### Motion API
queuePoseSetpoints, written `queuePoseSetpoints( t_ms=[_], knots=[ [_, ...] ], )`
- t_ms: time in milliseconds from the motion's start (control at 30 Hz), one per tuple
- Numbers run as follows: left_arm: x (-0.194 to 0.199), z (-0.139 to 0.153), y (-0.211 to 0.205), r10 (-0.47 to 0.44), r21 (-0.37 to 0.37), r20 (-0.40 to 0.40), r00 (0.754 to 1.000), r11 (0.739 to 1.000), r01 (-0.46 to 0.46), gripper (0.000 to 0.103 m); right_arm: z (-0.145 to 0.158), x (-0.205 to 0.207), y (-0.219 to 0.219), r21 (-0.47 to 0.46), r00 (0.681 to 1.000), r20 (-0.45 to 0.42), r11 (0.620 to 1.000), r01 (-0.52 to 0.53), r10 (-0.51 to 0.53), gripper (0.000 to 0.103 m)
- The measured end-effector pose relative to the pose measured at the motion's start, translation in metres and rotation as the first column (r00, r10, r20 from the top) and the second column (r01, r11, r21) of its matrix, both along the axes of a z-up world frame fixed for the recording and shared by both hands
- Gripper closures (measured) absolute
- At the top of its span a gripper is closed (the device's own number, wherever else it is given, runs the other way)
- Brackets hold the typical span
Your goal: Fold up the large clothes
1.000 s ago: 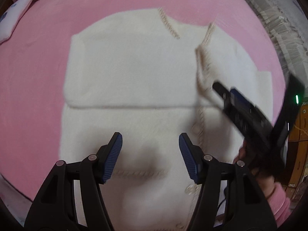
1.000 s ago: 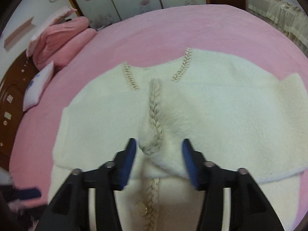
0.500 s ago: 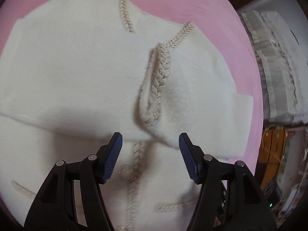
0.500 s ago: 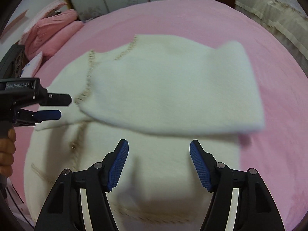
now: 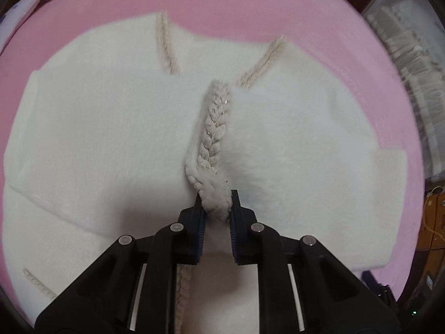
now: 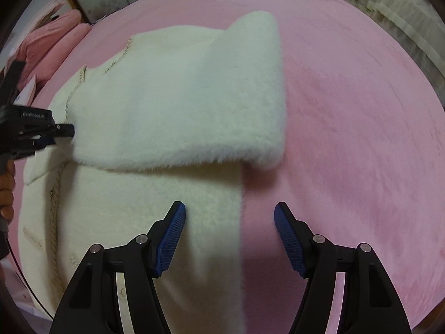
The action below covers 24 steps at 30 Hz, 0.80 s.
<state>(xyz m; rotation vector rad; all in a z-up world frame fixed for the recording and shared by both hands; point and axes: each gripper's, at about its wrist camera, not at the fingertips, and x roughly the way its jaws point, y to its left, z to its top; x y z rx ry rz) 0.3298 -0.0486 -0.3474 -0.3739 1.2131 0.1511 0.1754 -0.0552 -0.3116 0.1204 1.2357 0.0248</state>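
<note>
We've got a fluffy cream cardigan [image 5: 97, 139] with braided beige trim [image 5: 214, 133] spread flat on the pink bed [image 6: 361, 111], both sleeves folded across the chest. Our left gripper [image 5: 216, 208] is pinched tight on the bunched braided trim at the sleeve cuff. Our right gripper [image 6: 229, 239] hangs wide apart over the cardigan's side edge, holding nothing.

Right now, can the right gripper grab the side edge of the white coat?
Probably yes. The right gripper is open, its fingers straddling the white coat's side edge on the pink bed, with nothing between them.
</note>
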Motion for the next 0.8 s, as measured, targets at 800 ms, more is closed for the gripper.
queuePoseSetpoints(
  t_ms=[800],
  knots=[
    [-0.046,0.073,0.125,0.363,-0.313,0.234,0.902,0.906,-0.284,0.092,-0.031,0.061,-0.022,-0.198,0.985,0.161,0.98,-0.024,0.057,0.035]
  ],
)
